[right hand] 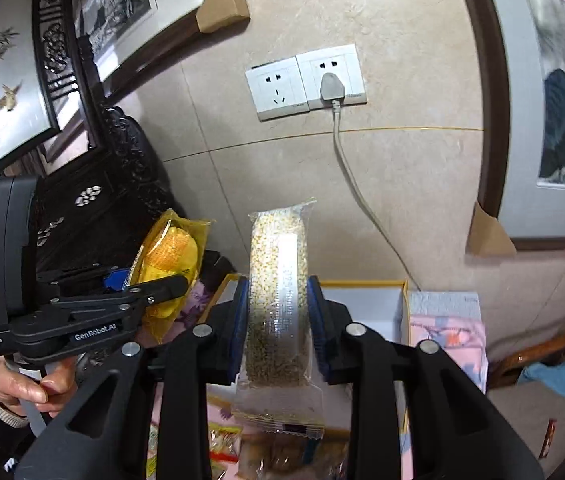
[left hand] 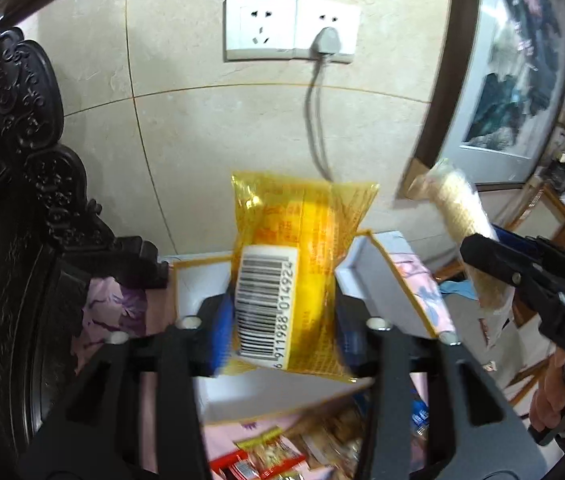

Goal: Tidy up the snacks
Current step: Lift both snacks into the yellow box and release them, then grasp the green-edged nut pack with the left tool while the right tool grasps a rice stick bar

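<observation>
A yellow snack packet (left hand: pixel 306 240) with a barcode label stands between the blue pads of my left gripper (left hand: pixel 282 312). The pads stand a little off its sides, so that gripper is open. In the right wrist view my right gripper (right hand: pixel 278 312) is open just wider than a puffed-grain bar (right hand: pixel 278 280) in clear wrap, which stands upright between its pads. Both hang over a box (left hand: pixel 198 280) with a white inside, a yellow rim and a pink flowered outside. Each view shows the other gripper: the left gripper (right hand: pixel 170 276) with the yellow packet (right hand: pixel 170 252), the right gripper (left hand: pixel 478 256) with the bar (left hand: pixel 462 216).
Several more snack packets (left hand: pixel 274 456) lie below, near the bottom edge. Behind the box rises a tiled wall with a double socket (left hand: pixel 290 28) and a grey cable (left hand: pixel 314 120). Dark carved furniture (left hand: pixel 22 160) stands at the left, framed pictures (right hand: pixel 562 120) lean at the right. A person's hand (right hand: pixel 22 388) holds the left gripper.
</observation>
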`<state>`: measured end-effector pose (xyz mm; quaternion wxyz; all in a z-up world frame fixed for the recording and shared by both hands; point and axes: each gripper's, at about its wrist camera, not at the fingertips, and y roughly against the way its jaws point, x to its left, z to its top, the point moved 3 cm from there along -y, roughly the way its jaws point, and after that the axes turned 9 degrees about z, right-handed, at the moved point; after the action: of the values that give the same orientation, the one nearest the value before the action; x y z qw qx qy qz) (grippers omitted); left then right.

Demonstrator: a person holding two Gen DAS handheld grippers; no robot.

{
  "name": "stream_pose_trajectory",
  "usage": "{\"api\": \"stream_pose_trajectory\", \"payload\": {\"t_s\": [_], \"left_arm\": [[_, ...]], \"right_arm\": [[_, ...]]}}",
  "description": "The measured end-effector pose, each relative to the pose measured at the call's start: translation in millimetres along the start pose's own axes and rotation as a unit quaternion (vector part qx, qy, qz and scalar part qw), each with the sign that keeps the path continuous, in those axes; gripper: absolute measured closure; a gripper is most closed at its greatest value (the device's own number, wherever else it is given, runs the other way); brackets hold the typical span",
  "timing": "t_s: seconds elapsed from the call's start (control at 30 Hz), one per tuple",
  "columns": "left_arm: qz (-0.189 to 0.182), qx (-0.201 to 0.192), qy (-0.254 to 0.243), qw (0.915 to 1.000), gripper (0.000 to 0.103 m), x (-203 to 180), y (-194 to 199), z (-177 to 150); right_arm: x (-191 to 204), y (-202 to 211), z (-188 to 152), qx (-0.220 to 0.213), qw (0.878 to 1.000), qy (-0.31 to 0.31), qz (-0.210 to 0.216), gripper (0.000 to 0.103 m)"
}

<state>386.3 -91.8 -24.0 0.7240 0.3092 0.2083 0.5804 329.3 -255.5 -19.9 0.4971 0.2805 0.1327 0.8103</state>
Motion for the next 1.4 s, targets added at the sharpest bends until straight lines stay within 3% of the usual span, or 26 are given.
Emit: {"api": "stream_pose_trajectory", "payload": {"t_s": [0.03,0.07,0.2,0.6,0.93,1.13,1.4], "left_arm": [[0.034,0.003,0.004,0.9994,0.006,2,-7,4],[0.053,-0.001,0.009,0.9986,0.005,3,-7,5],[0.036,-0.028,0.015,0.9988,0.004,8,4,3],[0.039,-0.009,0.025,0.9989,0.004,18,32,-53],[0.037,0.019,0.021,0.9989,0.004,23,63,-139],[0.031,0.051,0.034,0.9976,0.004,28,77,-192],[0.05,0.078,0.037,0.995,0.004,41,91,-235]], "right_arm": [[-3,-6,3,0.006,1.0,-0.001,-0.021,0.046],[-6,-7,5,0.004,0.999,-0.002,-0.04,0.032],[-11,7,4,-0.026,0.999,0.002,-0.046,0.032],[-34,49,-67,0.017,0.997,-0.035,-0.067,0.032],[-46,76,-183,0.099,0.985,-0.105,-0.092,0.032],[-45,67,-247,0.168,0.972,-0.128,-0.102,0.032],[-50,50,-296,0.22,0.961,-0.124,-0.11,0.032]]}}
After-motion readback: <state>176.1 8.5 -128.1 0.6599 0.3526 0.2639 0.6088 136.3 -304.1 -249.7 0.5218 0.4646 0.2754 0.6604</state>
